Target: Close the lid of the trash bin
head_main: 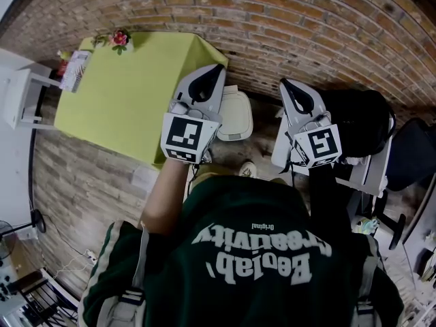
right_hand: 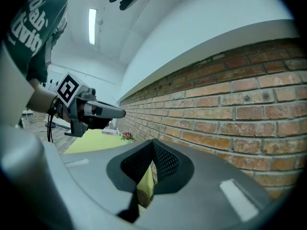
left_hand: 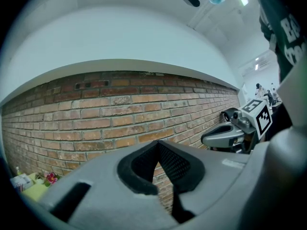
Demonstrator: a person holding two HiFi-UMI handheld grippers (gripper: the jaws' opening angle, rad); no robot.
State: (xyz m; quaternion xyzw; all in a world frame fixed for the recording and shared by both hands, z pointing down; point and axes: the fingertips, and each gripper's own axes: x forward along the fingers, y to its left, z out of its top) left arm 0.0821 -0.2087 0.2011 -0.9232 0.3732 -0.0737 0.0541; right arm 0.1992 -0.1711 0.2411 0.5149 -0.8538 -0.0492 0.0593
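Observation:
A cream-white trash bin stands on the floor by the brick wall, seen from above just right of my left gripper. From this angle I cannot tell how its lid sits. My right gripper hovers farther right, apart from the bin. Both point at the wall, raised in front of the person's chest. In the left gripper view the left gripper has its jaws together with nothing between them. The right gripper looks the same in its own view. The bin shows in neither gripper view.
A table with a lime-green cloth and flowers stands left of the bin. A black bag-lined container sits at the right. A white shelf is at far left. The brick wall runs close ahead.

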